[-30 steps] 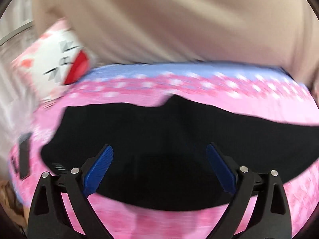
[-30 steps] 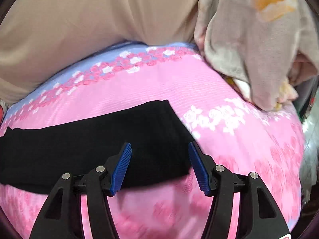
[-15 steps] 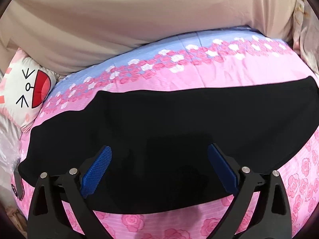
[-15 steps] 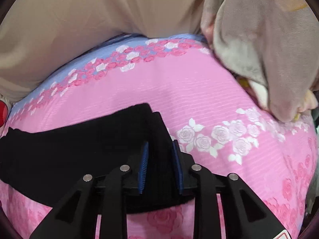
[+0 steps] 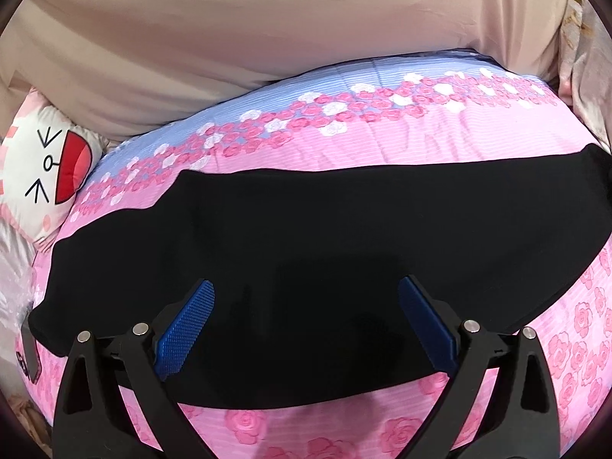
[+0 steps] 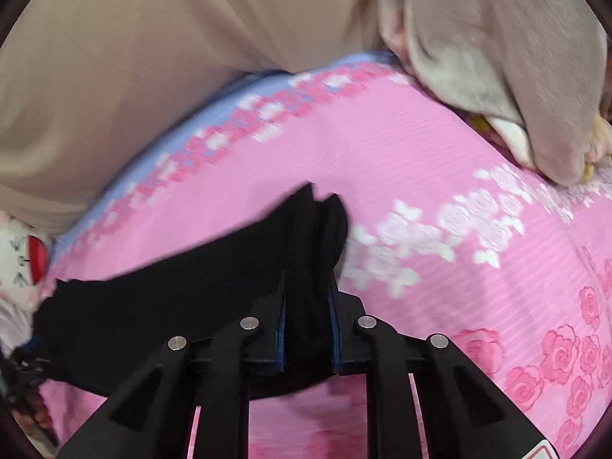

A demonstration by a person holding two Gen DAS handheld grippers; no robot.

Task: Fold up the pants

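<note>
Black pants (image 5: pixel 325 237) lie stretched across a pink rose-print bedsheet (image 5: pixel 401 145). In the left wrist view my left gripper (image 5: pixel 304 317) hangs open just over the near part of the pants, its blue pads wide apart and nothing between them. In the right wrist view my right gripper (image 6: pixel 307 323) has its jaws closing on the right end of the pants (image 6: pixel 310 252). The black cloth is bunched and pinched between the blue pads, and its end stands up a little off the bedsheet (image 6: pixel 420 160).
A person in beige clothing (image 5: pixel 267 38) stands at the far side of the bed. A white cartoon-face pillow (image 5: pixel 49 164) lies at the left edge. A grey-beige blanket (image 6: pixel 516 57) is heaped at the far right. A dark small object (image 5: pixel 30 352) sits at the bed's left edge.
My right gripper went from open over the pants' end to pinching it, and the cloth bunched up. My left gripper swung sideways over the pants, then held still, staying open.
</note>
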